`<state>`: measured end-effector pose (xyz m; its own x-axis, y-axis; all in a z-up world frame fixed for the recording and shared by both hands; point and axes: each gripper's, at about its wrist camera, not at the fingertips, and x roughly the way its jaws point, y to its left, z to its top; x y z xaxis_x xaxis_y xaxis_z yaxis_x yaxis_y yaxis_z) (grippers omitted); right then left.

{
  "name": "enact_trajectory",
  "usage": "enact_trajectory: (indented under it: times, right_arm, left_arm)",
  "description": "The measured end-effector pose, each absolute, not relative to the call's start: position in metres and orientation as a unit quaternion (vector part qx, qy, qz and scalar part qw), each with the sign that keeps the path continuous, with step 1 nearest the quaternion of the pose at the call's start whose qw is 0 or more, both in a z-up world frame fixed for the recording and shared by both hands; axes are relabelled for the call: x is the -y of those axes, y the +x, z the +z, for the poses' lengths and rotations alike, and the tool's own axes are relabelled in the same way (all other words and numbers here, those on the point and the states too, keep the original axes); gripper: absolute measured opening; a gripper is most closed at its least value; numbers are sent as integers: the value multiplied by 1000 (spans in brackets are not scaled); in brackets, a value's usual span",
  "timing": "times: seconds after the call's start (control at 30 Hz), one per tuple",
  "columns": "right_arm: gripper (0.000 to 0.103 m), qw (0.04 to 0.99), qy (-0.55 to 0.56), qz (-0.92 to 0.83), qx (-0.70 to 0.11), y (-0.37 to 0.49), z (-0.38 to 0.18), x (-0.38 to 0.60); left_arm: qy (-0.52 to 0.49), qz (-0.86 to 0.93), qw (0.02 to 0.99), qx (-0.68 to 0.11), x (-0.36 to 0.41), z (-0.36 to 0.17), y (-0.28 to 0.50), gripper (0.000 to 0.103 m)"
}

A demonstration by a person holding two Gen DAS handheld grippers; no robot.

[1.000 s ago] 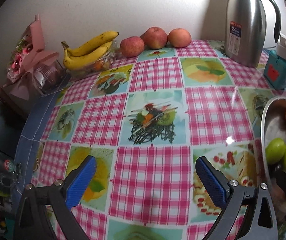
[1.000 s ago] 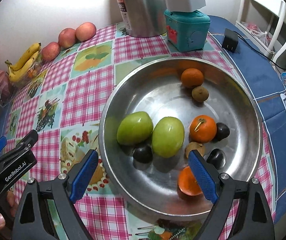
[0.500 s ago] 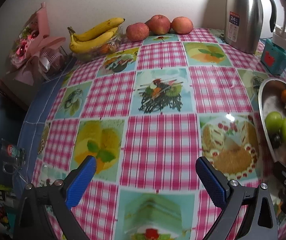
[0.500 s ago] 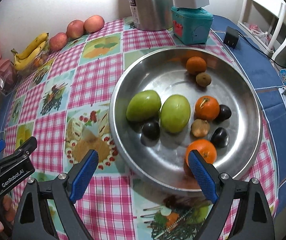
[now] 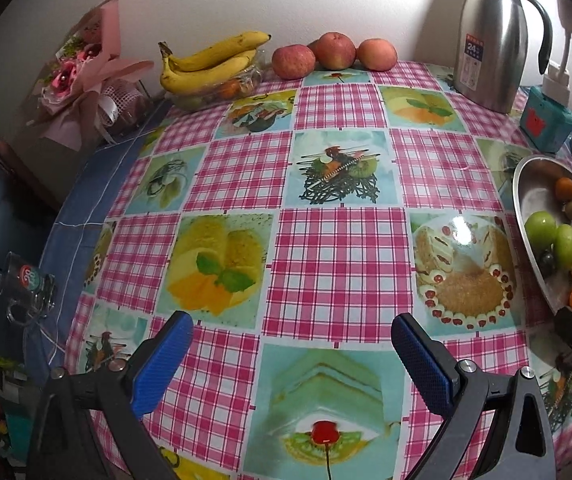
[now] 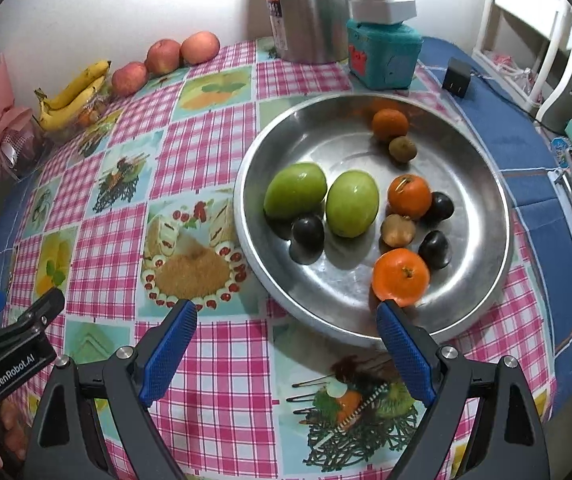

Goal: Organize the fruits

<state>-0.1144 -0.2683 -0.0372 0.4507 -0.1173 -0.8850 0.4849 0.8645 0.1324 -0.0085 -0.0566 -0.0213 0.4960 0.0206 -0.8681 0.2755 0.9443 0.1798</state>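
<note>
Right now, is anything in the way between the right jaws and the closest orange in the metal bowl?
Only the metal bowl's near rim. The right gripper is open and empty, just outside it; the closest orange sits uncovered inside.

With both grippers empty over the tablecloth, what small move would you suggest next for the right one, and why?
Probably ease the right gripper forward and down over the nearest orange. Its jaws stand open and empty, and that orange lies just beyond the right fingertip, at the near edge of the steel bowl, with clear space around it.
</note>
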Motion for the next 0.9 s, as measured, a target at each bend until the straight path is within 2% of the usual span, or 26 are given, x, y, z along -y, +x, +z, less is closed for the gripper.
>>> enact_trajectory:
  times: [0.9]
  right_arm:
    - [92, 835, 175, -176, -490, -115, -31, 263]
  left_arm:
    - [143, -79, 853, -497, 55, -17, -9, 101]
